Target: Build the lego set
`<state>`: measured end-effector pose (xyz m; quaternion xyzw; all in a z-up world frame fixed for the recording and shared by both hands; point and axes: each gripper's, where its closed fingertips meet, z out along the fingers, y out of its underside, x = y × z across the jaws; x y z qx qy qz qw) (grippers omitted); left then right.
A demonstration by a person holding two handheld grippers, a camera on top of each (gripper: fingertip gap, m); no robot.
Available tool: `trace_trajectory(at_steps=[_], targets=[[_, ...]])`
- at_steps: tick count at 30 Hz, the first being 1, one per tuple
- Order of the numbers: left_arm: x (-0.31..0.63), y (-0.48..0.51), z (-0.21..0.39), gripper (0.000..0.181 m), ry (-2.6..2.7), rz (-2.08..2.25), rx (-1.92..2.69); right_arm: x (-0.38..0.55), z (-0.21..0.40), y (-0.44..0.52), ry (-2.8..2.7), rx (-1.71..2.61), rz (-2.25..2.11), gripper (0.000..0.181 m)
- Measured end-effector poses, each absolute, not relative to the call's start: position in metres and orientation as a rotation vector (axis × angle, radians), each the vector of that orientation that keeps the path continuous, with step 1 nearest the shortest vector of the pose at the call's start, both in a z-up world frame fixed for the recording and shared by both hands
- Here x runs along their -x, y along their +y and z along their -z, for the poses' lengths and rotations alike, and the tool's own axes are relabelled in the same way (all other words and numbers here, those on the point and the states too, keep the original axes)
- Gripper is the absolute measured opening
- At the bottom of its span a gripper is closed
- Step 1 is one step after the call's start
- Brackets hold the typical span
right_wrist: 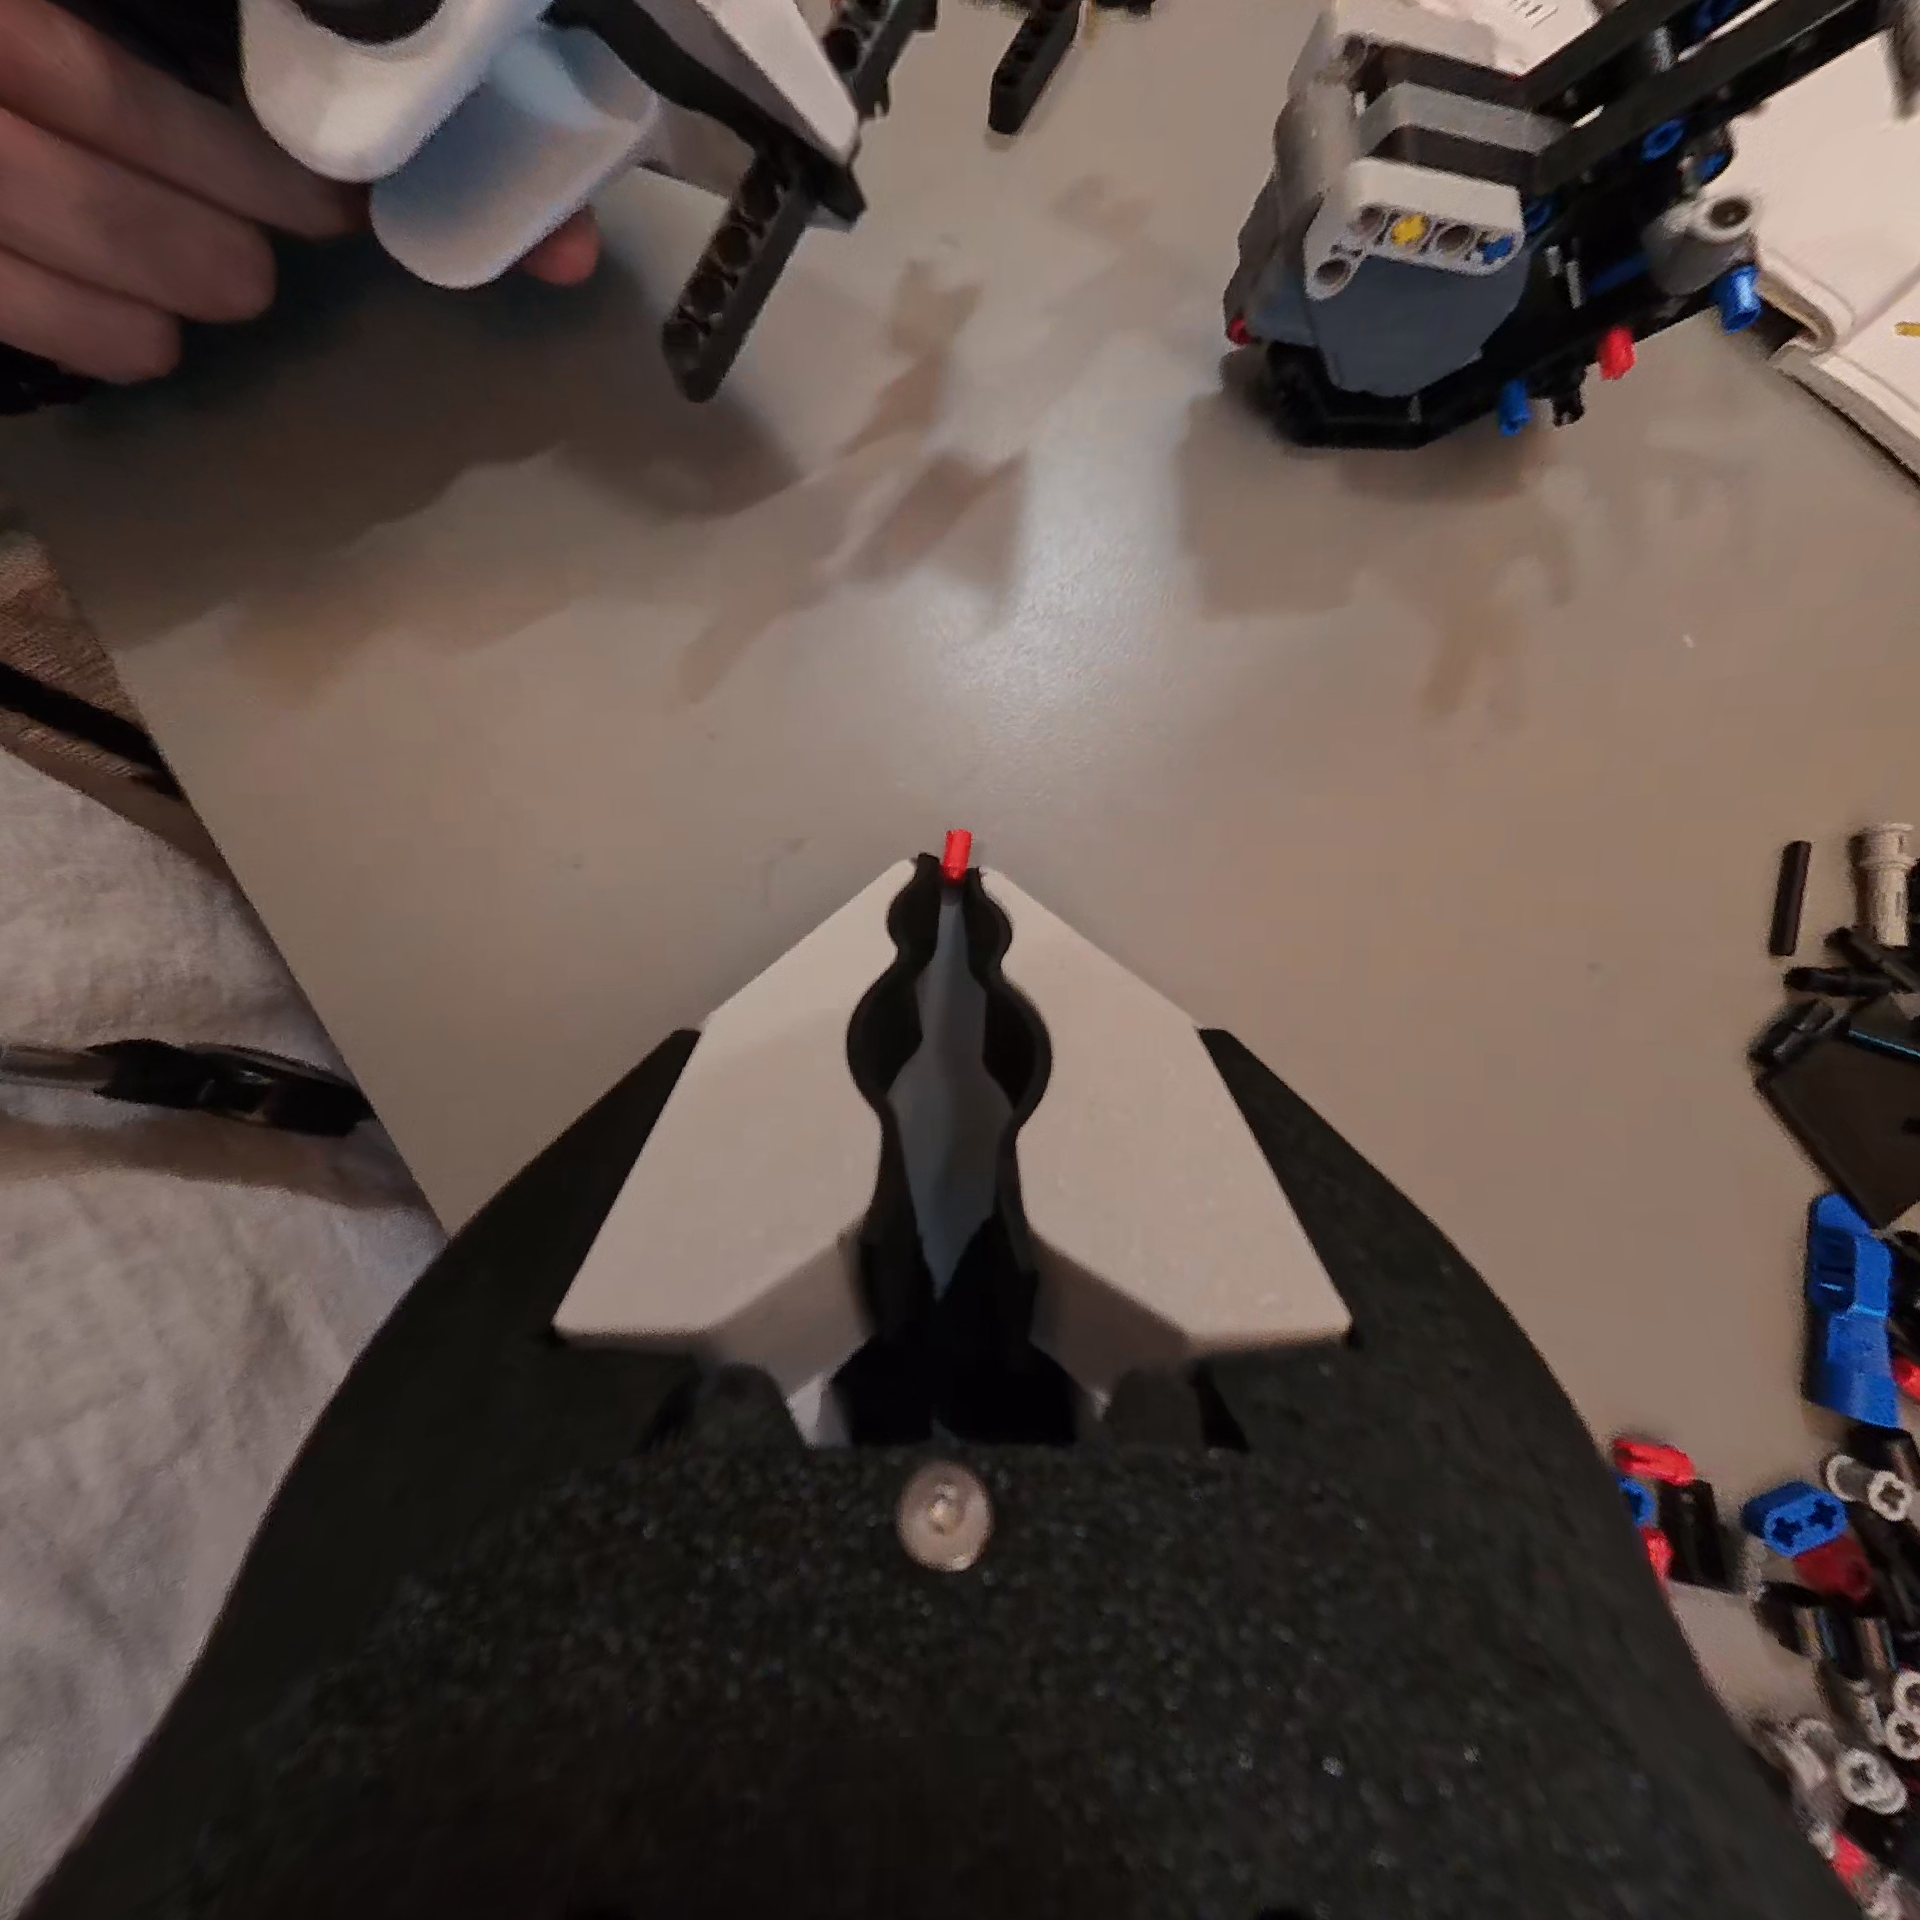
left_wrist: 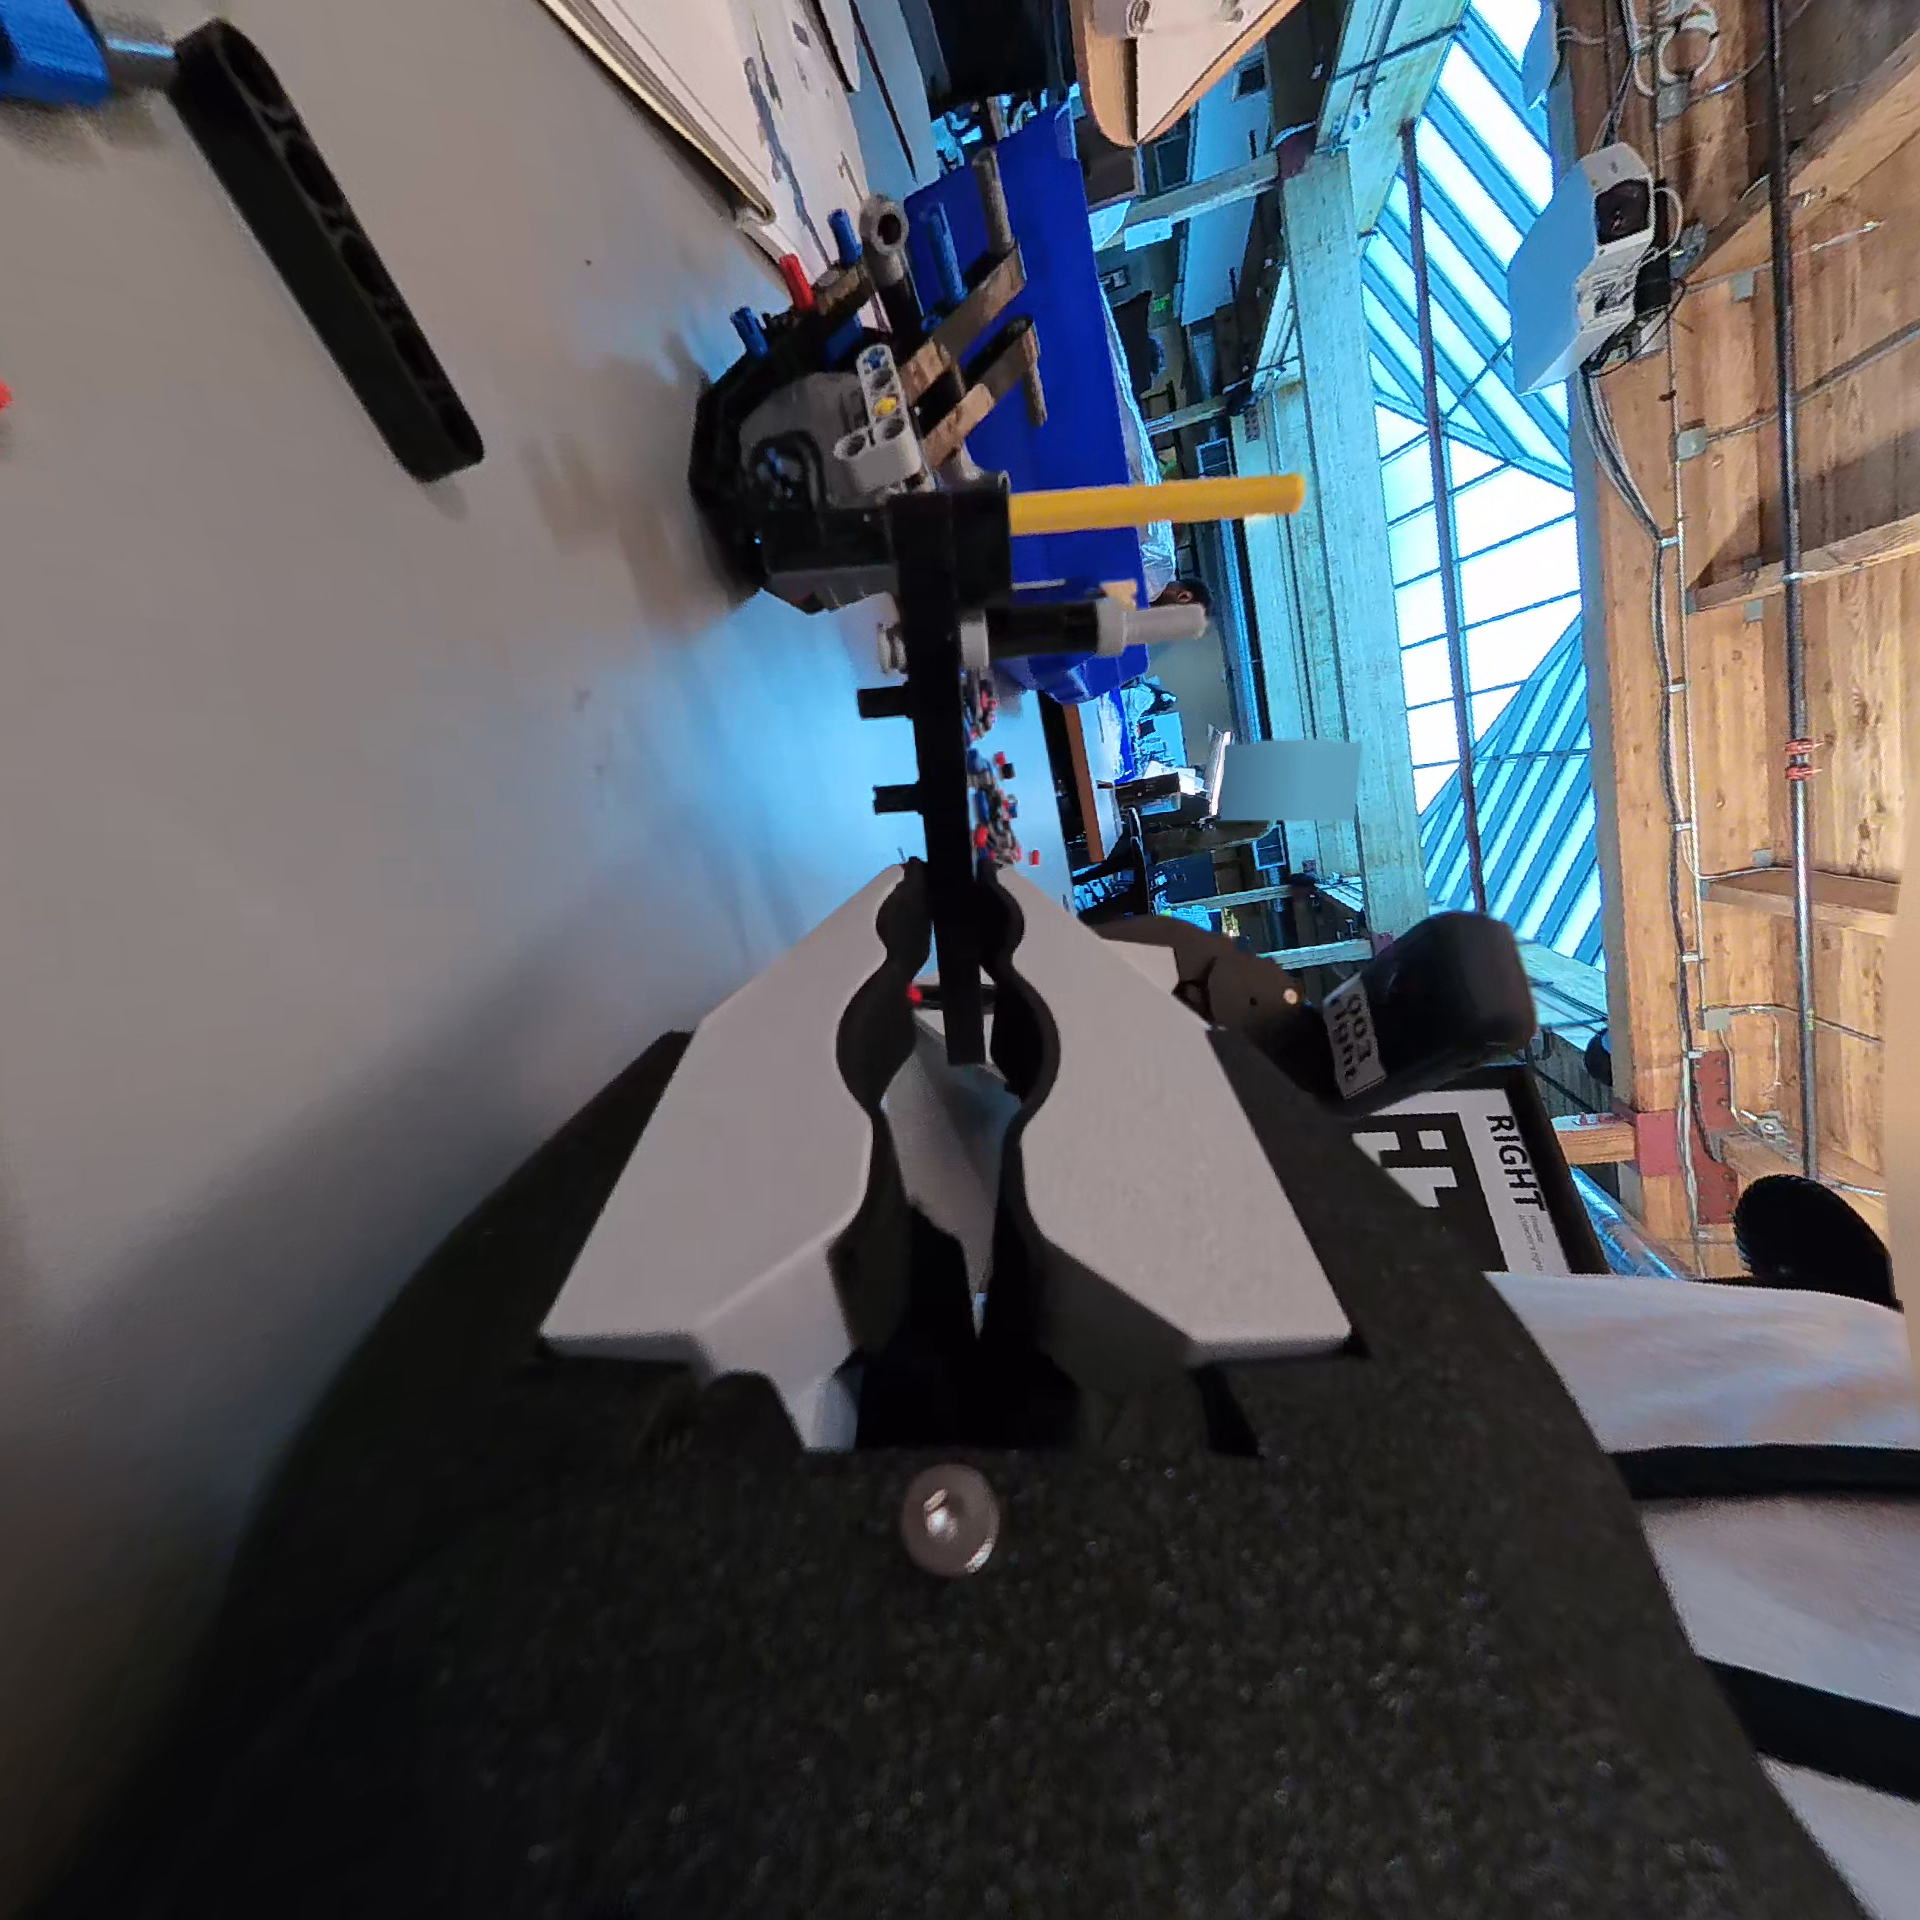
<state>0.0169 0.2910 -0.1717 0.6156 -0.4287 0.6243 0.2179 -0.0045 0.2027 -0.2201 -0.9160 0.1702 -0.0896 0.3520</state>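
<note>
Timber walls and a tall slatted window (left_wrist: 1496, 623) rise behind a pale grey table (right_wrist: 1039, 644), which carries everything worth watching. Biggest on it is the half-built lego model (right_wrist: 1455, 239), standing toward the table's far right corner in the right wrist view: a grey block on a black frame, with black beams reaching up and back, and blue and red pins poking out low along its side. A blue bin (left_wrist: 1039, 343) stands just behind it in the left wrist view. Along the table's right edge lies a loose pile of parts (right_wrist: 1849, 1455), black, blue, red and grey mixed together. A single black beam (left_wrist: 322, 260) lies flat on its own, well apart from the model.

The left gripper (left_wrist: 951, 883) is clamped on a thin black beam assembly (left_wrist: 940, 665), which is held up off the table; short black pegs stick out one side, and a yellow axle (left_wrist: 1153, 503) and a grey-and-black rod (left_wrist: 1091, 629) jut out the other near its far end.

The right gripper (right_wrist: 951, 868) is closed almost fully, pinching a tiny red pin (right_wrist: 955, 844) at the very tips, over bare table near the front edge.
</note>
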Motion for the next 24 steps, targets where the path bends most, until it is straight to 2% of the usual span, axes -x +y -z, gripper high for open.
trace_trajectory(at_steps=[1,10,24], targets=[[-0.017,0.291,0.172,0.006,-1.191,-1.725,-1.710,0.005,0.218,0.203,0.432,2.379,0.197,0.004],[-0.018,0.275,0.173,0.006,-1.284,-1.708,-1.675,-0.005,0.154,0.256,0.373,2.222,-0.108,0.003],[-0.009,0.269,0.180,0.006,-1.638,-1.678,-1.706,-0.009,0.170,0.277,0.421,2.349,-0.258,0.003]])
